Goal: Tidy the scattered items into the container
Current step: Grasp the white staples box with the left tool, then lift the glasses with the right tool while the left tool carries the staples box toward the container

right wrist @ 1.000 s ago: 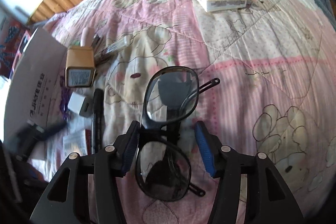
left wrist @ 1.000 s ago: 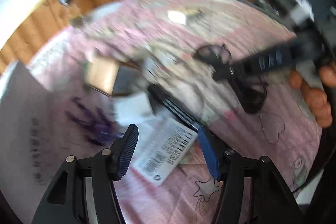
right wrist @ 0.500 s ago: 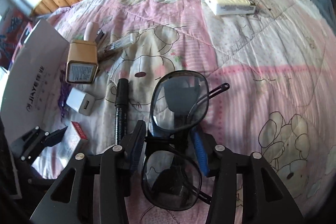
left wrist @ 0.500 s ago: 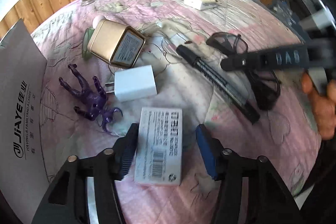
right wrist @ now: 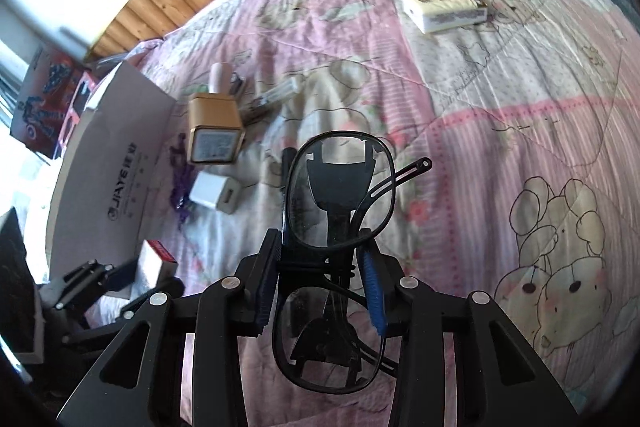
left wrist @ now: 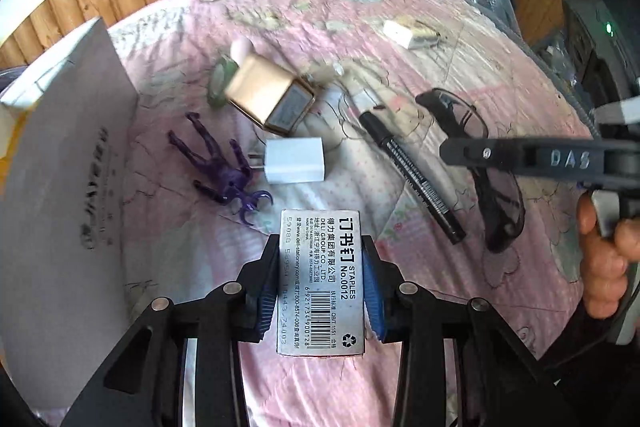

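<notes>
Left wrist view: my left claw (left wrist: 320, 279) is clamped on the grey cardboard staples box w/ barcode label (left wrist: 321, 281), pads on both long sides, box lying flat on the pink cartoon-print quilt (left wrist: 460, 67). The white open cardboard container box w/ black lettering (left wrist: 68, 155) stands at 9 o'clock, close by. Still loose: purple plastic claw-shaped toy (left wrist: 224, 171) at 11, white plug-in charger cube (left wrist: 294, 167) at 12, gold square tin (left wrist: 268, 95) beyond it, black marker pen (left wrist: 412, 171) at 1. To do this well: lift straight up before swinging toward 9, so the box corner clears the toy, and keep it level; grip looks central enough.

Right wrist view: my right claw (right wrist: 320, 287) is closed on the black-framed eyeglasses (right wrist: 336, 211), pinching at the bridge, one lens sticking out toward 12, other lens back by the claw body. Folded temples poke out at 1. Container sits at 9–10, well apart. Judgement: bridge grip is narrow, so glasses may pivot; I'd move slowly, keep squeeze light, and lower them in rather than drop. Send left first to avoid arms crossing.
</notes>
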`<state>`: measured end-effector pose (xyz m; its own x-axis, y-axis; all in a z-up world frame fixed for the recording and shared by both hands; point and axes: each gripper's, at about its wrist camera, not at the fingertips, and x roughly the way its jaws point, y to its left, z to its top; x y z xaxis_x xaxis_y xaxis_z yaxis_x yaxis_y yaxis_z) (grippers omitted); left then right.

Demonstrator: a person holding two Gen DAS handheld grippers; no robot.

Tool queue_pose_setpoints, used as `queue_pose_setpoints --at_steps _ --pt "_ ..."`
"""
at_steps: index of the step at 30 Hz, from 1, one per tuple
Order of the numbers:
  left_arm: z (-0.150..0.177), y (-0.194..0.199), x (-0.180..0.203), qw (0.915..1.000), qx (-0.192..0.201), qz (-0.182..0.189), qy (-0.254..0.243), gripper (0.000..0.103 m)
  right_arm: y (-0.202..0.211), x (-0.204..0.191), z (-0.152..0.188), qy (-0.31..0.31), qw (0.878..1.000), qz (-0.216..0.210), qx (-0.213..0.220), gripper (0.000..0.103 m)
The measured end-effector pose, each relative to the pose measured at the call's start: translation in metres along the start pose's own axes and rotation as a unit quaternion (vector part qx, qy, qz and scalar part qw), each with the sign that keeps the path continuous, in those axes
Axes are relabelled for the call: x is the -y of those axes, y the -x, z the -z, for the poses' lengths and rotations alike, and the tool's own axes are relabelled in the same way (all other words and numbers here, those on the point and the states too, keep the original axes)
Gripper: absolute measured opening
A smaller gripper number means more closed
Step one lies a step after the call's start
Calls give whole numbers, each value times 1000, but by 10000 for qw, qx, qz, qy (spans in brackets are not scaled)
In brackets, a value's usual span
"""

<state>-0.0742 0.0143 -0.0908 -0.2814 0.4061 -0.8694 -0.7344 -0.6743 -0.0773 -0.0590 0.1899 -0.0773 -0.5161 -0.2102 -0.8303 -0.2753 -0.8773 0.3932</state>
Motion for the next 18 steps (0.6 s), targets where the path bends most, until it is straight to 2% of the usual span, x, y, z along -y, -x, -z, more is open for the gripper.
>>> queue_pose_setpoints --at_steps 12,18 --pt "6 49 -2 9971 160 -650 358 38 14 -20 17 225 9996 -37 135 40" --pt "12 69 -6 9947 294 -858 489 38 18 -27 25 321 9994 -19 155 40"
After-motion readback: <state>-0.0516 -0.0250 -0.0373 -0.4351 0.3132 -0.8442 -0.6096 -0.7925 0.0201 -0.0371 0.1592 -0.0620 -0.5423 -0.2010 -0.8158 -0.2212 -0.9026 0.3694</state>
